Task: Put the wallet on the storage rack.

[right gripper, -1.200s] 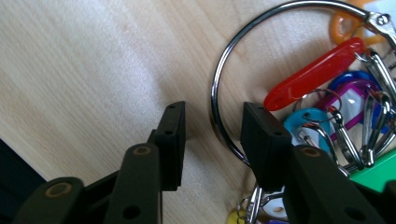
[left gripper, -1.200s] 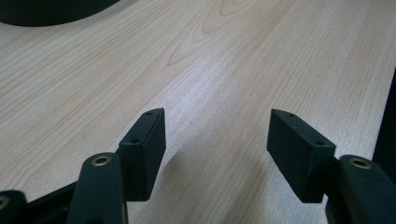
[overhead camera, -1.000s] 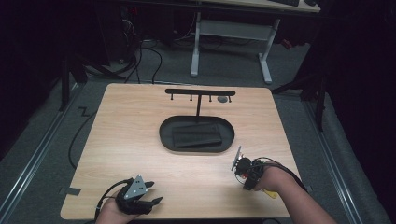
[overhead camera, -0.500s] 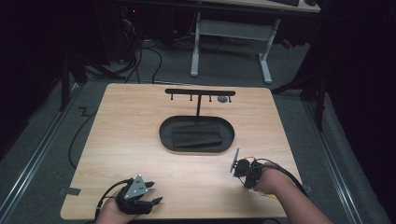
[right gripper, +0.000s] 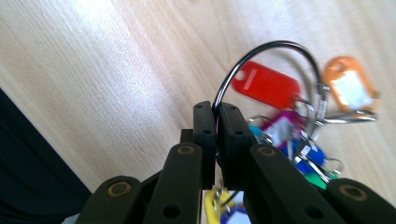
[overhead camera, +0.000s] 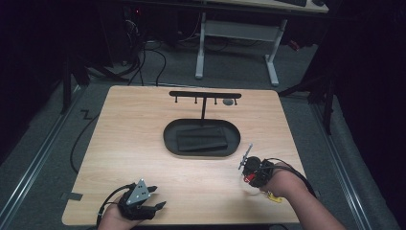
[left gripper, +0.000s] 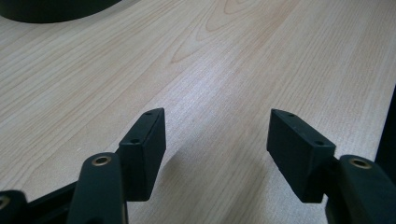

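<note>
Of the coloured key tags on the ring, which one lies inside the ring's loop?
The red tag: it lies within the arc of the ring clamped in the right gripper. The orange tag lies outside the loop; the others bunch below.

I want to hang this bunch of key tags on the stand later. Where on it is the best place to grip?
Grip the large wire ring itself, pinching its thin wire from the side, as the right claw does now. The tags dangle loosely; the ring is rigid and its open loop stays free for a hook.

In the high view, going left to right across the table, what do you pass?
Left gripper → black oval tray → right gripper, its jaws shut on the key ring of coloured tags.
</note>
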Motion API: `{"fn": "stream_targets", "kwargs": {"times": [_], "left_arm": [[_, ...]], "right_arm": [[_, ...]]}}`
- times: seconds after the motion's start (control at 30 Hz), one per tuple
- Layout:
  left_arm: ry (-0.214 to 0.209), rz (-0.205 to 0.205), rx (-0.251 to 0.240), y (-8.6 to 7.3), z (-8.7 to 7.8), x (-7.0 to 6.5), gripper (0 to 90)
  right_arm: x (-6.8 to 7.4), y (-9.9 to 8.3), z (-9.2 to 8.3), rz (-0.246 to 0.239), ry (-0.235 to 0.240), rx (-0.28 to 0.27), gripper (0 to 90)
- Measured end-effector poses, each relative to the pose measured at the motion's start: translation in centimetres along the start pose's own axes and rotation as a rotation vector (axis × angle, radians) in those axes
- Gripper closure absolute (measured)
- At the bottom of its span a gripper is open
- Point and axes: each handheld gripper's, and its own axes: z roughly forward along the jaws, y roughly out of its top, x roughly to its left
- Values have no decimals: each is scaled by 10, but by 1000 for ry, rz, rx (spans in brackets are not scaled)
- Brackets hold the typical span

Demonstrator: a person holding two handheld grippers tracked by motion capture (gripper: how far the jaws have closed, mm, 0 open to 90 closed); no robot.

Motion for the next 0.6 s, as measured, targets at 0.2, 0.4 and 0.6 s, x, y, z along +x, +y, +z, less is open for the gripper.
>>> {"fn": "stream_targets", "kwargs": {"times": [0.2, 0.4, 0.6], "left_arm": [[5, -9, -3, -1, -1, 2, 380], [4, -6, -3, -1, 1, 2, 380], [3, -2, -1, 0, 1, 2, 379]], "right_arm": [[-4, -7, -23, 4, -43, -38, 875], [-6, -11, -51, 15, -103, -74, 878], [-7, -11, -69, 8, -133, -80, 879]]}}
